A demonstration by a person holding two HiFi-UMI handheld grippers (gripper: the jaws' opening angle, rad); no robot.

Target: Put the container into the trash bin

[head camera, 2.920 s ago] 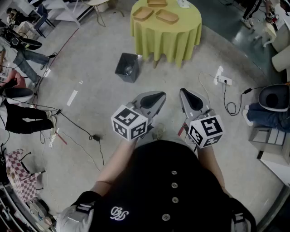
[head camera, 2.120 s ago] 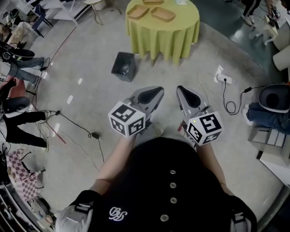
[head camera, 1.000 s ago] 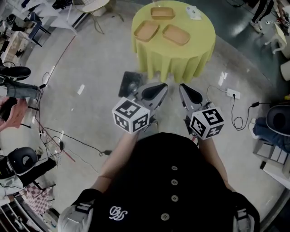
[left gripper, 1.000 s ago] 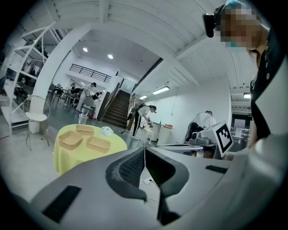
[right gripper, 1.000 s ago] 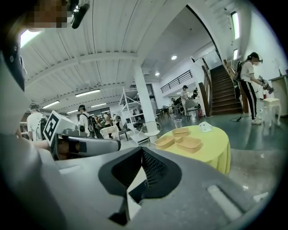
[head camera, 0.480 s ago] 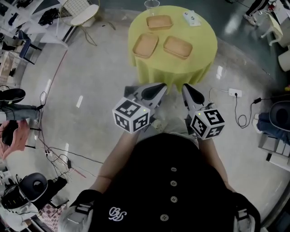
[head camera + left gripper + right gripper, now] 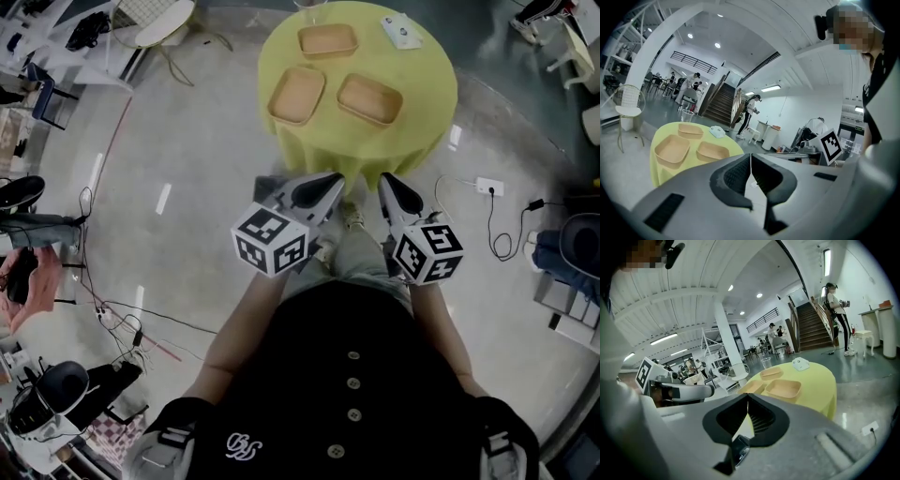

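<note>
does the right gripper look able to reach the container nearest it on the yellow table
Probably, after a step closer: nothing stands between the right gripper and that container near the table edge. Its jaws are shut and must open first.

Round table [image 7: 427, 80] with three containers [image 7: 296, 95]

Yellow-clothed round table [image 7: 424, 82] stands on apparently concrete floor [image 7: 187, 150], white chair [image 7: 161, 19] nearby.
</note>
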